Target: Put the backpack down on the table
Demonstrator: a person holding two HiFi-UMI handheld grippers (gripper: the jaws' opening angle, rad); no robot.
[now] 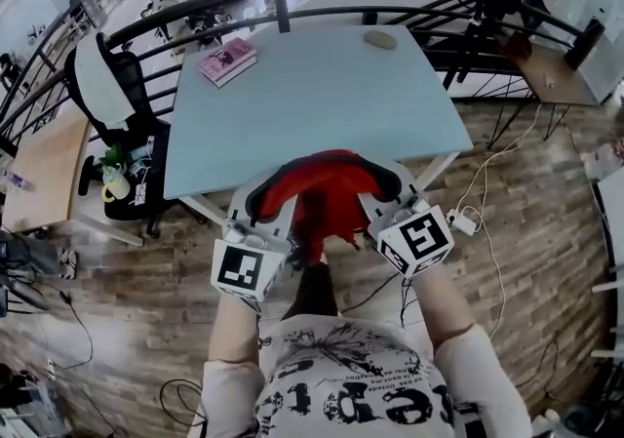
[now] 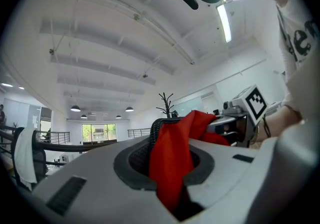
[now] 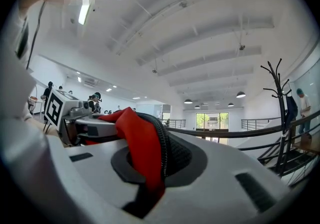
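Head view puts the red backpack (image 1: 327, 194) up off the floor between the two grippers, just in front of the person's chest, with its black-trimmed top edge at the near edge of the table (image 1: 322, 104); whether it touches that edge cannot be told, and it does not lie on the tabletop. The left gripper (image 2: 169, 165) has its jaws pinched on a fold of the red fabric with a black mesh edge behind it, at the bag's left side. The right gripper (image 3: 147, 168) is clamped the same way on red fabric and a ribbed black edge at the bag's right side. Both point forward toward the table, their marker cubes nearest the person. Ahead of the grippers the pale tabletop carries a pink book (image 1: 226, 60) far off to the left gripper's side and a small rounded tan object (image 1: 380, 39) at the far edge. Beyond the left gripper stands an office chair (image 1: 102, 85) with white cloth over its back. A white power strip (image 1: 461, 222) lies on the wooden floor (image 1: 526, 231) just right of the right gripper.
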